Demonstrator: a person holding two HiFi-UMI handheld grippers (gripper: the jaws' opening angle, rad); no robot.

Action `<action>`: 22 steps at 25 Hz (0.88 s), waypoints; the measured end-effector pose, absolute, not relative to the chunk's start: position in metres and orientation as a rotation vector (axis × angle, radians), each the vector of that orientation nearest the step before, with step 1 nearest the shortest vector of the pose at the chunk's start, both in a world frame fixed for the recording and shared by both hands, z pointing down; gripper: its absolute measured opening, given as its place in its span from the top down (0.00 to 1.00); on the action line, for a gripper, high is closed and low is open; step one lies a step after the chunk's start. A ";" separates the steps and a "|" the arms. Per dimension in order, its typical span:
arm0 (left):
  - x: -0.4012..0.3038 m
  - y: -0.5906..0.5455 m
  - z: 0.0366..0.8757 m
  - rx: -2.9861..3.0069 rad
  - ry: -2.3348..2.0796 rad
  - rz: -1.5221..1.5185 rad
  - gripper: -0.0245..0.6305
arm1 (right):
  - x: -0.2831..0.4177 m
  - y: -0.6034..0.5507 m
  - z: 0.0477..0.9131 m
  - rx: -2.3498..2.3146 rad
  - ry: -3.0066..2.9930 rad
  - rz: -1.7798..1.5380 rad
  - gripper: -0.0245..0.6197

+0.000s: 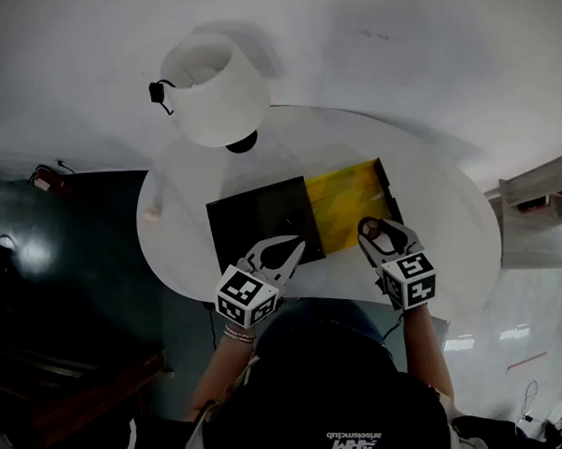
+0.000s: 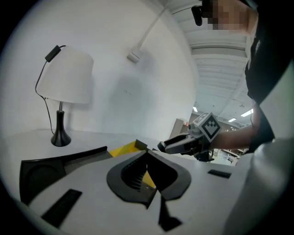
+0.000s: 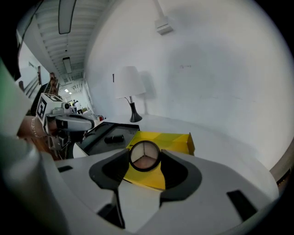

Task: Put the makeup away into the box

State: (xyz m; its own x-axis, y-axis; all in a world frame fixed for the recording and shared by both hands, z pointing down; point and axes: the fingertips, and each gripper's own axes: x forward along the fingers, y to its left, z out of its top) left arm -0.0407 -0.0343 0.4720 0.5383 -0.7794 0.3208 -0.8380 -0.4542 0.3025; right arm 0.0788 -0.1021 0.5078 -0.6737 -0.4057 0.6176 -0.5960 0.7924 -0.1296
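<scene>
The right gripper (image 3: 145,159) clamps a round compact (image 3: 144,155) over the yellow box (image 3: 173,140).

upside-down "arm" print on dark garment (image 1: 352,408)

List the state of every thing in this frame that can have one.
Left tongs: shut, nothing between them.
Right tongs: shut on the round black-rimmed three-shade makeup compact, its pans exposed.
Yellow-lined rectangular box: open, no makeup visible inside.
Flat black square tray: open side up, beside the box.
Small dark tube: lying on its side in the tray.
White-shaded table lamp: upright.
</scene>
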 end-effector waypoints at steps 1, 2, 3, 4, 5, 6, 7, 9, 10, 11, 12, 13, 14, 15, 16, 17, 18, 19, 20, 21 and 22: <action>-0.044 -0.035 0.471 2.340 -1.349 0.192 0.93 | 0.076 -0.105 0.507 0.719 -2.405 0.426 0.61; -0.047 -0.036 0.471 2.322 -1.381 0.194 0.93 | 0.074 -0.107 0.506 0.697 -2.410 0.420 0.60; -0.051 -0.037 0.469 2.303 -1.413 0.192 0.93 | 0.071 -0.109 0.505 0.673 -2.415 0.412 0.60; -0.055 -0.038 0.468 2.284 -1.444 0.187 0.93 | 0.068 -0.111 0.505 0.649 -2.420 0.404 0.60; -0.058 -0.038 0.466 2.267 -1.472 0.178 0.93 | 0.065 -0.112 0.504 0.626 -2.425 0.397 0.60; -0.062 -0.039 0.465 2.251 -1.496 0.171 0.93 | 0.062 -0.113 0.503 0.605 -2.431 0.392 0.60; -0.065 -0.040 0.465 2.237 -1.518 0.169 0.93 | 0.059 -0.114 0.502 0.586 -2.438 0.389 0.61; -0.072 -0.043 0.465 2.207 -1.562 0.178 0.93 | 0.054 -0.116 0.501 0.549 -2.452 0.387 0.60; -0.075 -0.044 0.465 2.190 -1.585 0.181 0.93 | 0.053 -0.116 0.501 0.532 -2.458 0.385 0.60; -0.078 -0.045 0.464 2.173 -1.610 0.180 0.93 | 0.051 -0.117 0.501 0.517 -2.463 0.384 0.60; -0.080 -0.045 0.464 2.157 -1.635 0.175 0.93 | 0.050 -0.119 0.502 0.504 -2.469 0.384 0.60; -0.082 -0.046 0.464 2.143 -1.658 0.169 0.93 | 0.049 -0.120 0.503 0.493 -2.476 0.387 0.60; -0.083 -0.046 0.464 2.133 -1.676 0.165 0.93 | 0.048 -0.122 0.505 0.484 -2.481 0.391 0.60; -0.084 -0.046 0.466 2.125 -1.687 0.167 0.93 | 0.047 -0.125 0.507 0.477 -2.483 0.393 0.60; -0.085 -0.046 0.467 2.118 -1.695 0.175 0.93 | 0.045 -0.127 0.509 0.471 -2.480 0.392 0.60; -0.086 -0.046 0.469 2.109 -1.700 0.185 0.93 | 0.044 -0.128 0.510 0.468 -2.471 0.387 0.61; -0.087 -0.045 0.471 2.099 -1.702 0.195 0.93 | 0.044 -0.129 0.511 0.466 -2.461 0.380 0.60; -0.089 -0.043 0.473 2.092 -1.703 0.204 0.93 | 0.043 -0.130 0.511 0.468 -2.452 0.374 0.60; -0.091 -0.042 0.473 2.091 -1.703 0.214 0.93 | 0.043 -0.130 0.511 0.472 -2.446 0.370 0.61; -0.094 -0.042 0.474 2.094 -1.702 0.229 0.93 | 0.042 -0.131 0.512 0.478 -2.441 0.371 0.60; -0.098 -0.043 0.474 2.100 -1.701 0.249 0.93 | 0.040 -0.132 0.512 0.486 -2.437 0.376 0.60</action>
State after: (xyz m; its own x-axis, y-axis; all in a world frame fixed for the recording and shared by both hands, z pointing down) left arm -0.0979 -0.0431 0.4744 0.2335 -0.8882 0.3956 -0.9644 -0.1595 0.2111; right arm 0.0404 -0.1322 0.5121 -0.7412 -0.2511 0.6225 -0.4271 0.8919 -0.1488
